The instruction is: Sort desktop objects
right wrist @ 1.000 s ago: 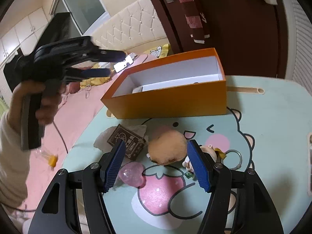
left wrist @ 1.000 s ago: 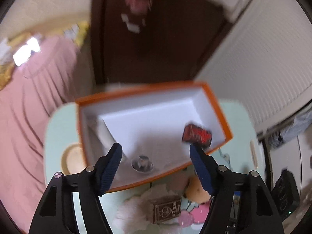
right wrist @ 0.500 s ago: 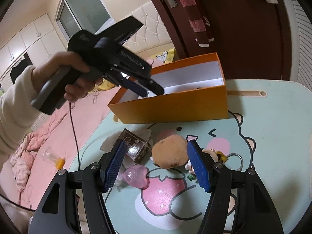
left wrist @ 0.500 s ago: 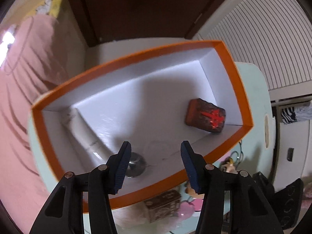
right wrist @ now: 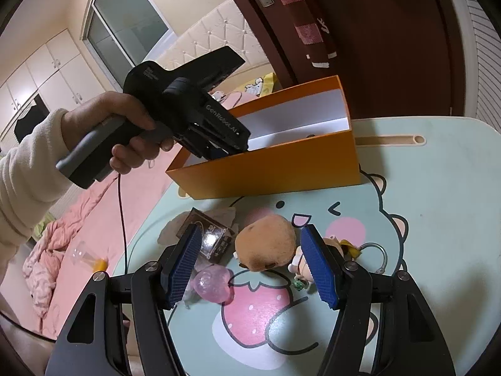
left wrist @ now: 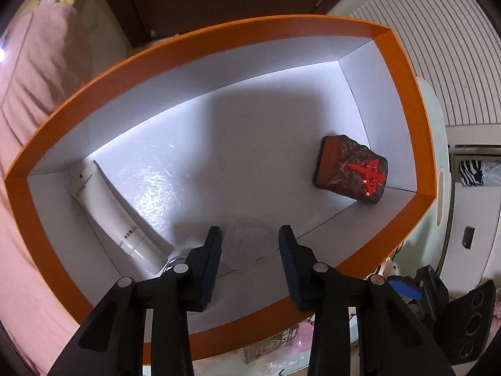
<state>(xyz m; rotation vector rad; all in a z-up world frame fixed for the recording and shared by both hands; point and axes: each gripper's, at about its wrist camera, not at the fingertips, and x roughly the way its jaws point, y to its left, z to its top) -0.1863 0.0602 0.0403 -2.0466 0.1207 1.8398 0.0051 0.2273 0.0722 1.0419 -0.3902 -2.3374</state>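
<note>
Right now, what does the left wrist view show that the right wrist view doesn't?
Only the left wrist view shows the box floor: a white tube and a dark red block, with the left gripper just narrowed on nothing. Only the right wrist view shows the plush, pink toy and figurine on the table near the open right gripper. Both show the orange box and card box.

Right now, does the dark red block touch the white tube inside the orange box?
Apart. The left wrist view shows the dark red block and white tube at opposite ends, with bare floor of the orange box between.
</note>
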